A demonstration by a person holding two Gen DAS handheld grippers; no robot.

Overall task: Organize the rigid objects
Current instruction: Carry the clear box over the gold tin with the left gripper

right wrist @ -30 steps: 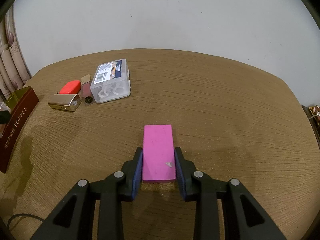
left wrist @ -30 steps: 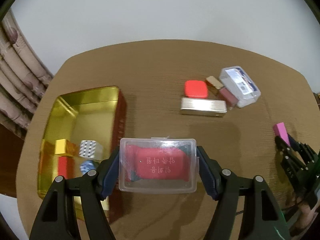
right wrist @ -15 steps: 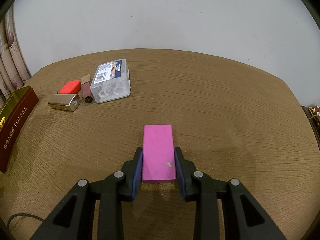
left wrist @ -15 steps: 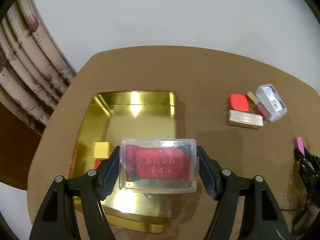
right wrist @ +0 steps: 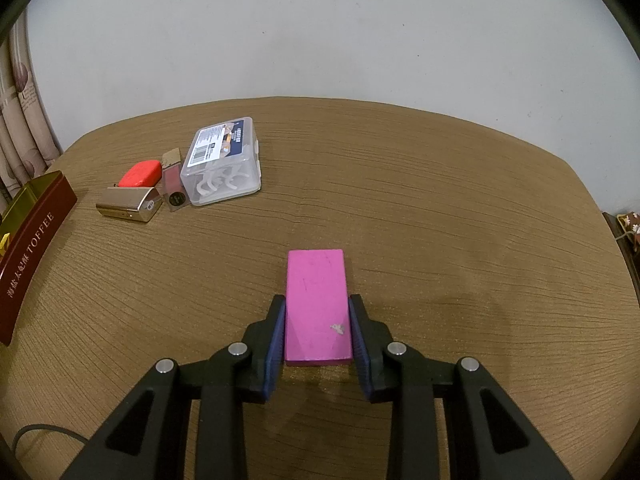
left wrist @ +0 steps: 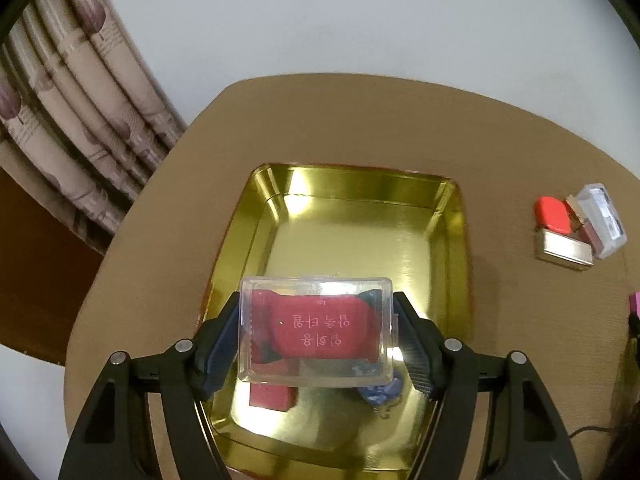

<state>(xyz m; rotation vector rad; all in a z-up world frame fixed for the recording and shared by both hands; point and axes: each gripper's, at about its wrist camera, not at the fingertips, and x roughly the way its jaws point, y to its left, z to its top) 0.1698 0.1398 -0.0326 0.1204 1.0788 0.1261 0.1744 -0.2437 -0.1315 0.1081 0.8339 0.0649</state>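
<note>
Clear plastic case [left wrist: 315,330] over gold tin [left wrist: 452,216]

Your two grippers, basically twins

Your left gripper [left wrist: 316,336] and right gripper [right wrist: 318,330] are both matte black plastic with triangular cut-outs in the arms, round silver screws at the joints, and ribbed dark blue pads [right wrist: 275,340] lining the inside of each finger.

Clear lidded case [left wrist: 316,330] with red insert held above gold tin [left wrist: 360,216], pink block [right wrist: 317,304] flat on table
</note>
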